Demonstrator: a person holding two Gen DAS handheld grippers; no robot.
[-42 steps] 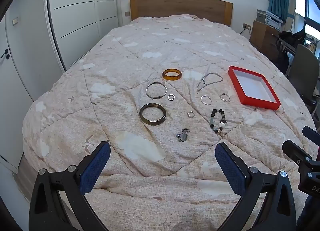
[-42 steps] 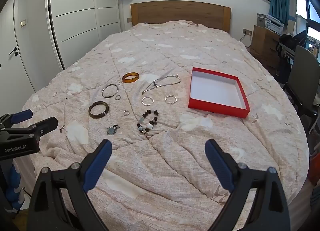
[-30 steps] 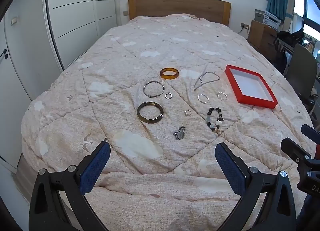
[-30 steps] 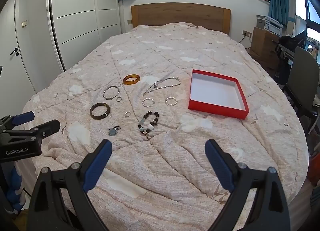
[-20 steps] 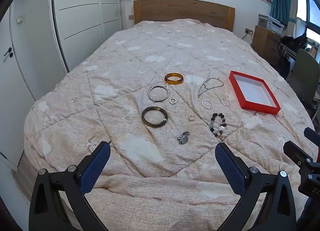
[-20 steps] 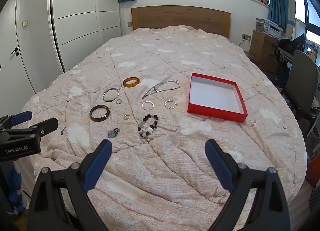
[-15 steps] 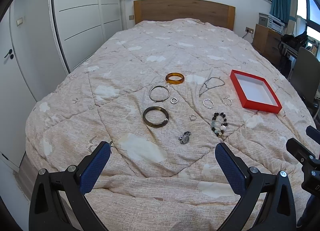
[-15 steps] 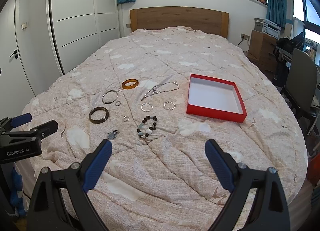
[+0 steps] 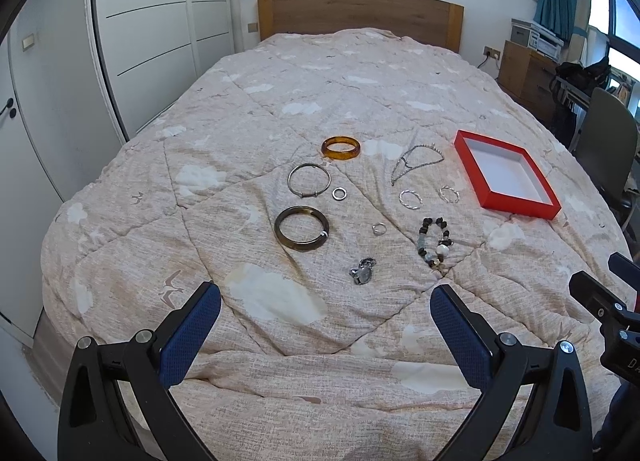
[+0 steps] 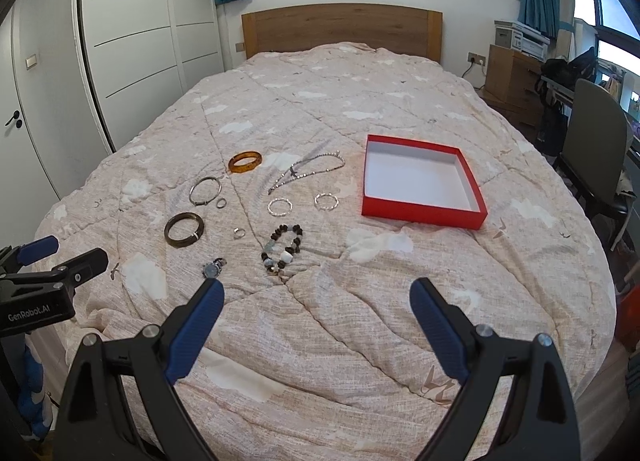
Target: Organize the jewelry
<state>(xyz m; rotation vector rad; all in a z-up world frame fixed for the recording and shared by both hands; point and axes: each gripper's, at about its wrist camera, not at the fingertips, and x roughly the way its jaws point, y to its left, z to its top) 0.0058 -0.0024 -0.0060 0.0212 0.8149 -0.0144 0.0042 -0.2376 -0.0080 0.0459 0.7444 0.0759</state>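
Note:
Jewelry lies spread on a beige quilted bed. An amber bangle (image 9: pixel 341 147) (image 10: pixel 245 161), a thin silver bangle (image 9: pixel 309 180), a dark bangle (image 9: pixel 301 228) (image 10: pixel 184 229), a chain necklace (image 9: pixel 416 159) (image 10: pixel 308 171), two silver hoops (image 9: pixel 410 198), small rings, a beaded bracelet (image 9: pixel 435 241) (image 10: pixel 282 248) and a small watch (image 9: pixel 362 270) (image 10: pixel 212 268). An empty red box (image 9: pixel 518 206) (image 10: pixel 422 213) sits to their right. My left gripper (image 9: pixel 325 303) and right gripper (image 10: pixel 316 297) are both open and empty, held above the bed's foot, short of the jewelry.
White wardrobe doors (image 9: pixel 152 29) run along the left. A wooden headboard (image 9: pixel 360 15) is at the far end. A grey chair (image 10: pixel 596 149) and a wooden cabinet (image 10: pixel 512 81) stand to the right of the bed. The other gripper shows at each view's edge (image 10: pixel 44 281).
Both grippers have drifted slightly back and up, so the bed and jewelry sit a little lower and farther in view. Jaws stay open; nothing was touched.

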